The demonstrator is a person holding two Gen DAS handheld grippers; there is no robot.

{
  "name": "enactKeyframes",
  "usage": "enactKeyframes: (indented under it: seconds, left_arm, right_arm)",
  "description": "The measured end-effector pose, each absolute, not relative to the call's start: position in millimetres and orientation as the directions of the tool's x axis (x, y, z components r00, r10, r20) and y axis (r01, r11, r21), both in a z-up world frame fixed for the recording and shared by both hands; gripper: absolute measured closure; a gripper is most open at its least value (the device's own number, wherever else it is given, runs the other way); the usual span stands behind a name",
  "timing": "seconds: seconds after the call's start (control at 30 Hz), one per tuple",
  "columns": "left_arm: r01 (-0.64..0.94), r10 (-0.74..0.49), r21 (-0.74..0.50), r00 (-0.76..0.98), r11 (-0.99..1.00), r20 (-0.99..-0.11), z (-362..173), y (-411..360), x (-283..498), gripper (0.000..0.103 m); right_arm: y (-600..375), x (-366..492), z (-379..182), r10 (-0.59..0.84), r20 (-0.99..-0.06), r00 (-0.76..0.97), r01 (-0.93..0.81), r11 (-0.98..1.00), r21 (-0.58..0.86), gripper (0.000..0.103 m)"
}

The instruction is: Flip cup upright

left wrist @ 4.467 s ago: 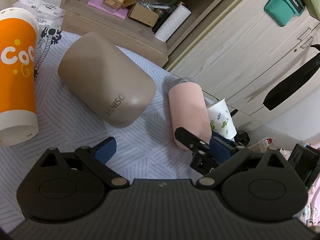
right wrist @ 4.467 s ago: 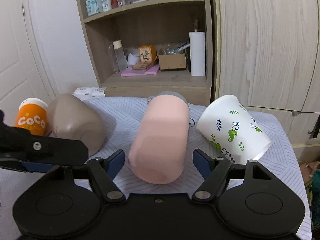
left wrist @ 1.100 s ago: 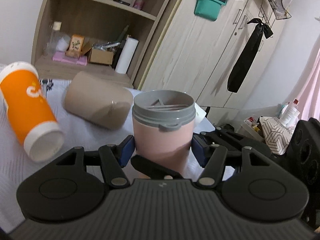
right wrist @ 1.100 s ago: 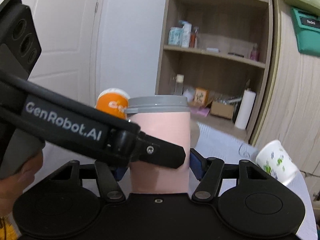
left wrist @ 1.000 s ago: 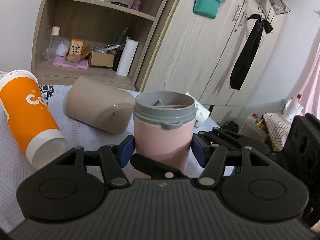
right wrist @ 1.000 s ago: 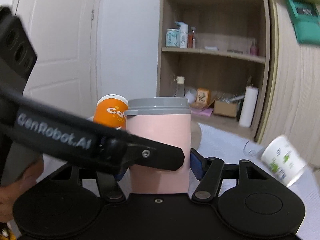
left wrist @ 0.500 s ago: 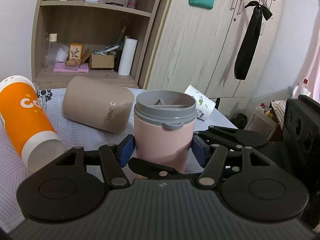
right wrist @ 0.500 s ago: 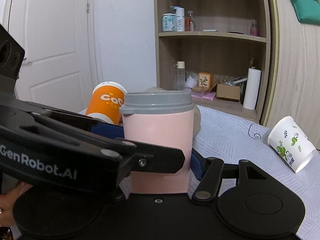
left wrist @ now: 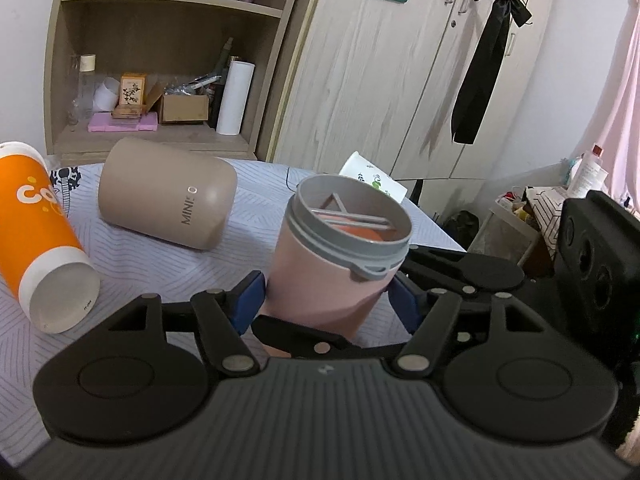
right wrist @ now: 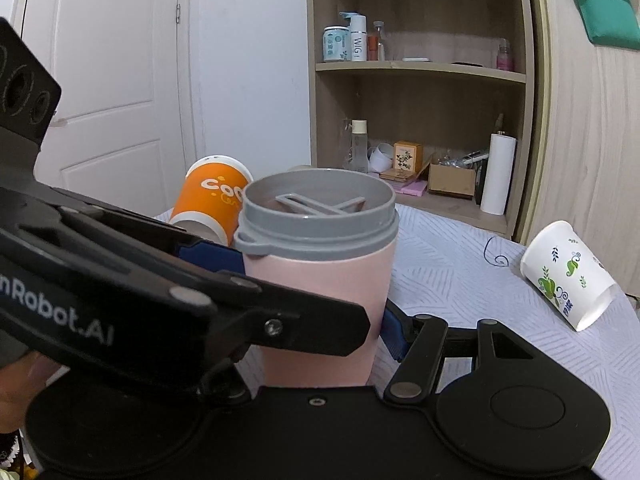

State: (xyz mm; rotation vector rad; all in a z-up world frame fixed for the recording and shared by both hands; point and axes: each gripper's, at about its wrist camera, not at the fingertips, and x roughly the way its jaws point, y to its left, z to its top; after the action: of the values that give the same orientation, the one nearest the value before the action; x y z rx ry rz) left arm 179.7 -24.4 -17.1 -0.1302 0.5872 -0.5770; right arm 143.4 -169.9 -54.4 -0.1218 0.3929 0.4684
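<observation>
A pink cup (left wrist: 328, 276) with a grey rim stands mouth-up on the cloth-covered table (left wrist: 256, 216), leaning a little in the left wrist view. My left gripper (left wrist: 326, 304) is shut on the pink cup's lower body, its blue pads against both sides. My right gripper (right wrist: 320, 316) is also shut on the pink cup (right wrist: 320, 300) from another side. The left gripper's black finger crosses in front of the cup in the right wrist view and hides the right gripper's left finger.
A beige MINISO cup (left wrist: 166, 198), an orange cup (left wrist: 38, 232) and a white leaf-print paper cup (right wrist: 566, 274) lie on their sides on the table. A wooden shelf (left wrist: 160, 80) and wardrobe (left wrist: 380, 80) stand behind. The table edge is at right.
The pink cup went from lying on its side to standing mouth-up, held by both grippers. In the last half second both views look down on it more, and it tilts slightly.
</observation>
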Motion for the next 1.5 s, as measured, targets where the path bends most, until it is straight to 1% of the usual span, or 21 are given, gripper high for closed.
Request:
enactKeyframes:
  seconds: [0.17, 0.27, 0.33, 0.4, 0.67, 0.73, 0.77, 0.87, 1.0, 1.17, 1.3, 1.5]
  left_arm:
    - [0.467, -0.547, -0.286, 0.684, 0.836, -0.482, -18, -24, 179, 0.036]
    - [0.46, -0.542, -0.287, 0.692, 0.84, -0.478, -19, -23, 175, 0.036]
    - [0.453, -0.531, -0.279, 0.7, 0.847, -0.478, -19, -23, 172, 0.035]
    - [0.446, -0.526, -0.279, 0.705, 0.851, -0.475, -19, -21, 170, 0.034]
    - [0.405, -0.495, -0.286, 0.745, 0.868, -0.448, -17, -12, 150, 0.03]
    - [0.398, -0.48, -0.271, 0.753, 0.877, -0.449, -15, -12, 147, 0.024]
    - [0.393, -0.47, -0.257, 0.76, 0.883, -0.449, -14, -12, 143, 0.023]
    - [0.379, -0.443, -0.23, 0.775, 0.896, -0.449, -10, -11, 134, 0.022]
    - [0.363, -0.427, -0.227, 0.784, 0.904, -0.45, -6, -8, 121, 0.021]
    - [0.331, -0.382, -0.191, 0.808, 0.924, -0.449, 2, -9, 101, 0.018]
    - [0.298, -0.354, -0.194, 0.825, 0.935, -0.441, 8, -6, 87, 0.015]
    - [0.21, -0.252, -0.144, 0.872, 0.967, -0.421, 15, -2, 61, 0.013]
  right_arm:
    - [-170, 143, -56, 0.414, -0.397, 0.819, -0.459, 0.888, -0.019, 0.035]
    - [-169, 141, -54, 0.405, -0.398, 0.823, -0.452, 0.892, -0.027, 0.031]
    - [-169, 140, -53, 0.399, -0.401, 0.825, -0.447, 0.894, -0.031, 0.025]
    - [-170, 138, -51, 0.391, -0.397, 0.83, -0.438, 0.898, -0.031, 0.023]
    - [-176, 123, -50, 0.374, -0.393, 0.84, -0.415, 0.909, -0.022, 0.022]
    - [-178, 117, -51, 0.364, -0.394, 0.844, -0.405, 0.914, -0.023, 0.022]
    - [-180, 114, -52, 0.359, -0.394, 0.846, -0.399, 0.917, -0.023, 0.022]
    - [-182, 103, -53, 0.35, -0.393, 0.85, -0.386, 0.922, -0.013, 0.022]
    - [-186, 86, -53, 0.336, -0.38, 0.862, -0.367, 0.93, -0.012, 0.022]
    - [-188, 63, -50, 0.269, -0.323, 0.907, -0.3, 0.953, -0.047, 0.022]
    - [-191, 48, -41, 0.228, -0.283, 0.932, -0.254, 0.966, -0.056, 0.022]
    - [-192, 27, -25, 0.159, -0.212, 0.964, -0.179, 0.981, -0.078, 0.022]
